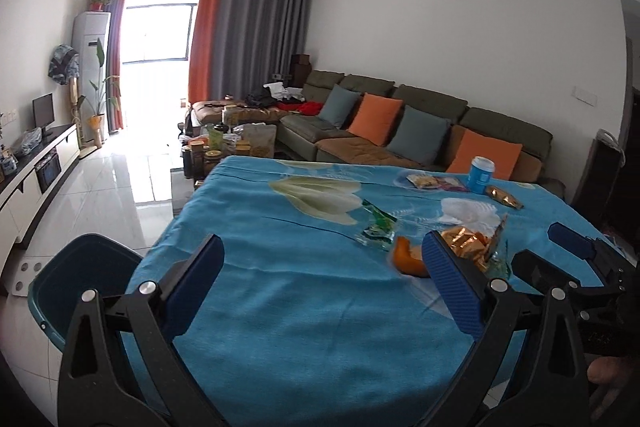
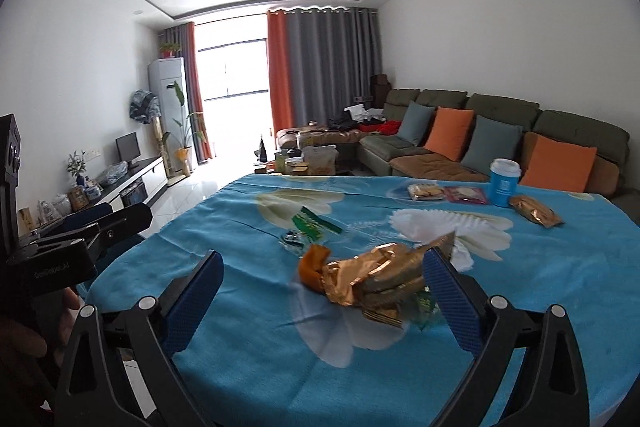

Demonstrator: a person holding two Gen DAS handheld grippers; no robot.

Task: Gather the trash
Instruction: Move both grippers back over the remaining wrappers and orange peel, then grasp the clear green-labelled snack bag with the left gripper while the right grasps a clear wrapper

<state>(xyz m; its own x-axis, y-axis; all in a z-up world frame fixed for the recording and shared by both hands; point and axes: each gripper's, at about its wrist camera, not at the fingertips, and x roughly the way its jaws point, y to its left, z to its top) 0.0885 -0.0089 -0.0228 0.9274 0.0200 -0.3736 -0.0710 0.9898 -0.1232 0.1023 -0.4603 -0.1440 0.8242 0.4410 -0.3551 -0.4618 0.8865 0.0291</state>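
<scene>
Trash lies on a table under a blue flowered cloth (image 1: 280,307). In the right wrist view a crumpled gold wrapper (image 2: 372,277) and an orange peel (image 2: 310,263) lie just ahead of my right gripper (image 2: 324,287). It is open, and the wrapper sits near its right finger. Farther back are a green wrapper (image 2: 314,223) and white tissue (image 2: 436,223). My left gripper (image 1: 326,271) is open over bare cloth. The peel (image 1: 408,259) and gold wrapper (image 1: 468,247) are by its right finger. A teal bin (image 1: 76,279) stands below the table's left edge.
At the table's far right stand a blue cup (image 2: 504,183), flat snack packets (image 2: 426,191) and a gold packet (image 2: 536,213). Behind it is a sofa with orange and grey cushions (image 2: 496,143). A cluttered coffee table (image 1: 224,143) and a TV cabinet (image 1: 36,171) border the tiled floor.
</scene>
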